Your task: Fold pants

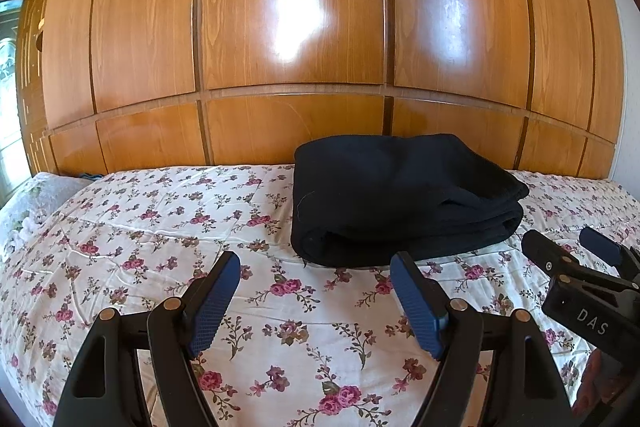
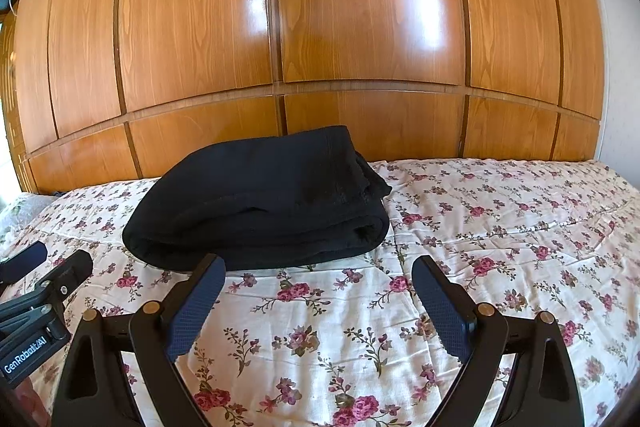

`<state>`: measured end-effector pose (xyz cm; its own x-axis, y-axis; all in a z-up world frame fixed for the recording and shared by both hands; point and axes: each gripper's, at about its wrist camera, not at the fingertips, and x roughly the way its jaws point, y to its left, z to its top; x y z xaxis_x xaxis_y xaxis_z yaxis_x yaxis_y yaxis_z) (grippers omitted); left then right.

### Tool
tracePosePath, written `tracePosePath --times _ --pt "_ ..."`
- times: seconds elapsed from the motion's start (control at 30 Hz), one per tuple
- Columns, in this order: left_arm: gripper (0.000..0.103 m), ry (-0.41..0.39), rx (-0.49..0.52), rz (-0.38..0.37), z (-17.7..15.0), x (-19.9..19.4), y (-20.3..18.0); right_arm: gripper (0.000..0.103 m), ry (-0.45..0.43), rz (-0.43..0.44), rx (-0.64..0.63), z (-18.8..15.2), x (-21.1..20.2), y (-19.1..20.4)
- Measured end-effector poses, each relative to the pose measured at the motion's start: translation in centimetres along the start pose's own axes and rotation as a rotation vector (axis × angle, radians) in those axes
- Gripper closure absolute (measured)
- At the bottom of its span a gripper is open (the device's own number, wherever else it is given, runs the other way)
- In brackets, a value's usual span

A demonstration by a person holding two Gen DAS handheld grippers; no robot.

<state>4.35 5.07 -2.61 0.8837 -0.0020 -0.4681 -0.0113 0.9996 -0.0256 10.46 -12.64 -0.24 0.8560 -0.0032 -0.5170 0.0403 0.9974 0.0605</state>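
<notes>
Two claws over the floral bed (image 1: 120, 227): left claw (image 1: 316, 283) spread wide, gripping nothing; folded black pants (image 1: 400, 199) lying just ahead on the sheet; right claw (image 2: 318, 283) likewise released, gripping nothing.

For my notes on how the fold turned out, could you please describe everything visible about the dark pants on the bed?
The pants are black or very dark navy, of a soft, thick, fleece-like knit. They lie folded into a compact, roughly rectangular bundle of several stacked layers, with rounded fold edges facing the cameras and looser layer ends on the right side. A stray thread shows at the left edge. The bundle rests flat on the floral bedsheet, near the wooden wardrobe behind. Neither the left gripper nor the right gripper touches it; both are open.
</notes>
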Motion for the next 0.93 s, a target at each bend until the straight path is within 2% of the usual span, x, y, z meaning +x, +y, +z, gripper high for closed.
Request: tracePosePath --times 0.93 --pt "0.024 0.063 -0.018 -0.019 -0.3 1.1 0.3 0.008 0.036 0.012 0.004 -0.3 0.8 0.0"
